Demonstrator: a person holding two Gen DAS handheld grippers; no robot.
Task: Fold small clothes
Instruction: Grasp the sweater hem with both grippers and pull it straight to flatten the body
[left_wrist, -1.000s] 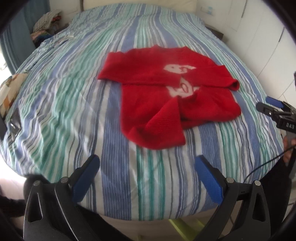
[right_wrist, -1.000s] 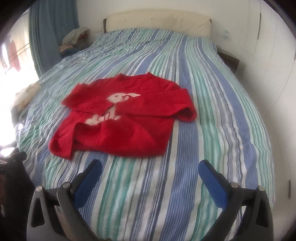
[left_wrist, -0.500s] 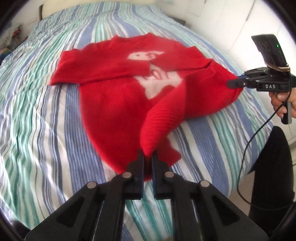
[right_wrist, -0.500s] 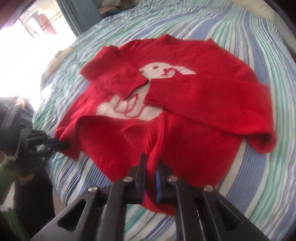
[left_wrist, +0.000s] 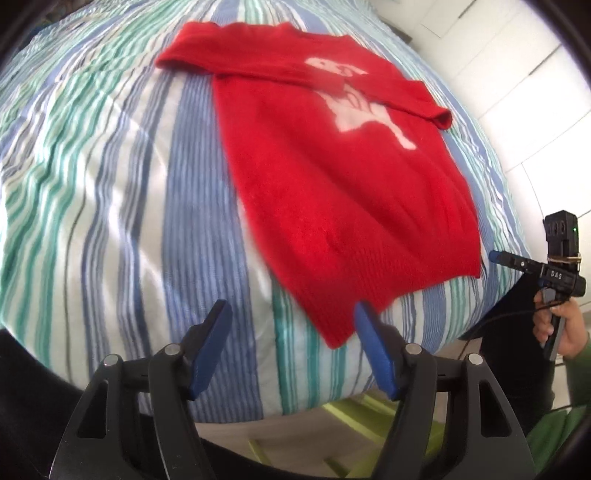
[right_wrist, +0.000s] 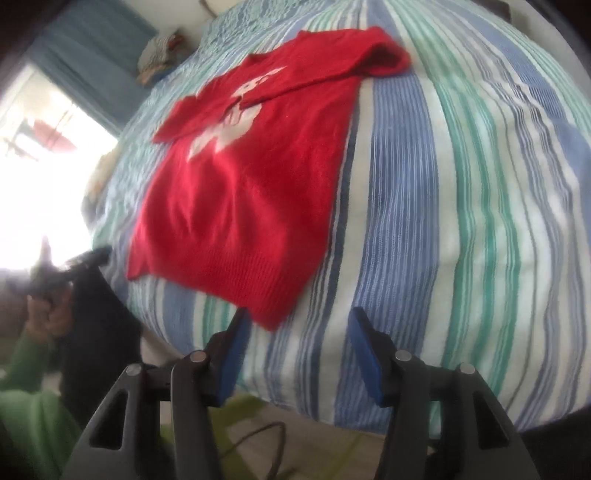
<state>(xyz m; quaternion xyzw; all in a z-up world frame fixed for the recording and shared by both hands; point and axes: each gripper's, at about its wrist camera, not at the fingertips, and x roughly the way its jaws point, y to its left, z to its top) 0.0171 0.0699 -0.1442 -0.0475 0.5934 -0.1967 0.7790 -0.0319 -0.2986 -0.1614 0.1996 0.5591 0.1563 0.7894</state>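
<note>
A small red sweater (left_wrist: 332, 155) with a white animal print lies flat on the striped bed, both sleeves folded across its chest. It also shows in the right wrist view (right_wrist: 243, 184). My left gripper (left_wrist: 291, 317) is open and empty just below the sweater's near left hem corner. My right gripper (right_wrist: 299, 325) is open and empty just below the near right hem corner. The right gripper also shows at the right edge of the left wrist view (left_wrist: 495, 254).
The bed (left_wrist: 110, 184) has a blue, green and white striped cover and drops off at its near edge. A bright window (right_wrist: 33, 177) and a blue curtain (right_wrist: 92, 62) stand to the left. A pile of clothes (right_wrist: 159, 55) lies at the far left corner.
Both grippers were shut on the sweater's hem corners, pulled the hem toward the bed's near edge and spread it flat. Both have opened, let go and drawn back.
</note>
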